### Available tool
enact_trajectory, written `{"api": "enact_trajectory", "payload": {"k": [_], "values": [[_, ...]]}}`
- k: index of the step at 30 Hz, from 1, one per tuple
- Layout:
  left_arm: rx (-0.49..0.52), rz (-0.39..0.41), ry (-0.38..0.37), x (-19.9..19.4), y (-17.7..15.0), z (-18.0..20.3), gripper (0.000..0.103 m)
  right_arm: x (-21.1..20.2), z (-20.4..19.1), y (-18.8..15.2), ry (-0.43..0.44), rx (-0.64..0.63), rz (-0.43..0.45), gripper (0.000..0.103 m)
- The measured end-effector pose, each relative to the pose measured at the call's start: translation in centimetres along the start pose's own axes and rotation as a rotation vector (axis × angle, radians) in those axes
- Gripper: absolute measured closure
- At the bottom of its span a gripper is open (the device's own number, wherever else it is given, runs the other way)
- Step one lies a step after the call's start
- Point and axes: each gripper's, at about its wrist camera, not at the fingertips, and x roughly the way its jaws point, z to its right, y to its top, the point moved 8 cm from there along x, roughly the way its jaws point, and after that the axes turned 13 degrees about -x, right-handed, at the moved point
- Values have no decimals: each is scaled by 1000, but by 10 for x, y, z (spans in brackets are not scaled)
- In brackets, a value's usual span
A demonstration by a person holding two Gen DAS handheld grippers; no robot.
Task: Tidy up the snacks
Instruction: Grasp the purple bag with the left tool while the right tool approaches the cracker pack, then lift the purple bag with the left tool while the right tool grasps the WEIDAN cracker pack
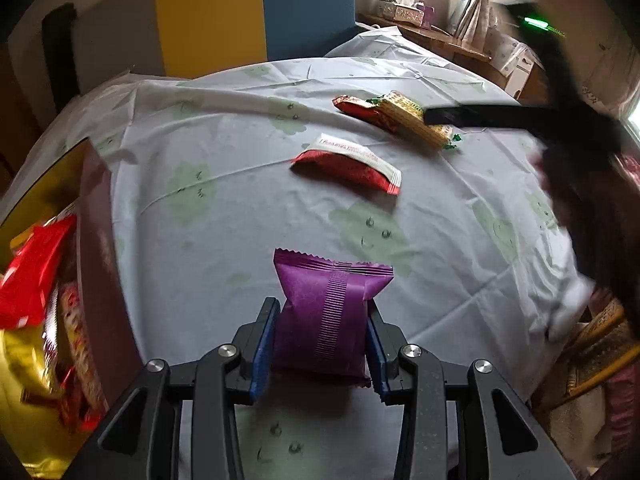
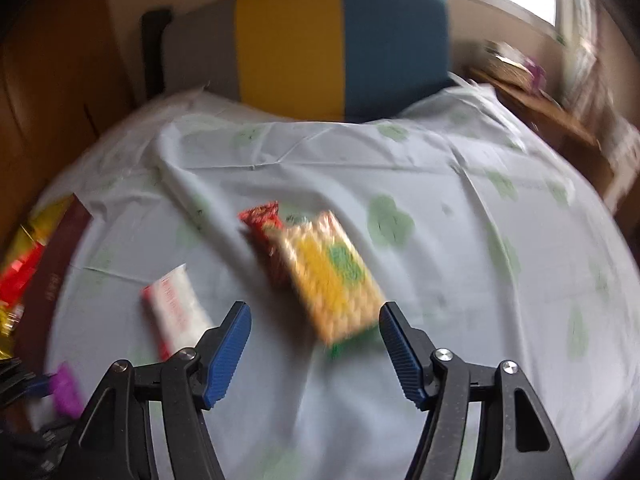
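My left gripper (image 1: 322, 320) is shut on a purple snack packet (image 1: 328, 312), its blue pads pressing both sides just above the tablecloth. Farther out lie a red-and-white packet (image 1: 352, 168) and a yellow cracker pack (image 1: 416, 120) resting on a red bar (image 1: 360, 110). A blurred black finger (image 1: 480, 117) of the right gripper reaches the cracker pack from the right. In the right wrist view my right gripper (image 2: 316, 312) stands open, with the near end of the cracker pack (image 2: 328, 276) between its fingertips and not gripped. The red bar (image 2: 264, 220) pokes out behind it.
A dark red box with a gold lining (image 1: 92, 240) stands at the table's left edge, holding several red and yellow snack bags. The table wears a pale cloth with green prints (image 1: 240, 140). A yellow and blue chair (image 1: 256, 12) is behind, a wooden side table with tissue boxes (image 1: 400, 6) at the back right.
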Motion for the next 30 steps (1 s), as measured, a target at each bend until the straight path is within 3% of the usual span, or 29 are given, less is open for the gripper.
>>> {"api": "enact_trajectory", "payload": {"k": [5,7,14,20,25,30], "values": [[-25,20,2,-16,-5,-8,62,42,9,20,15,-104,-114,35],[-41,35,4,-23,-4,-12,62,54,10,14,45,-104,-176,49],[-92,122,46,-54,7,-27,62,20,1,-13,-6,-57,-162,51],[-137,259,150,-98,21,-47,62,-26,-39,-44,88,47,-98,50],[-150,349,211,-131,23,-64,62,-23,-58,-71,93,110,-107,50],[-187,387,247,-153,15,-84,62,-20,-59,-78,86,137,-90,50]]}}
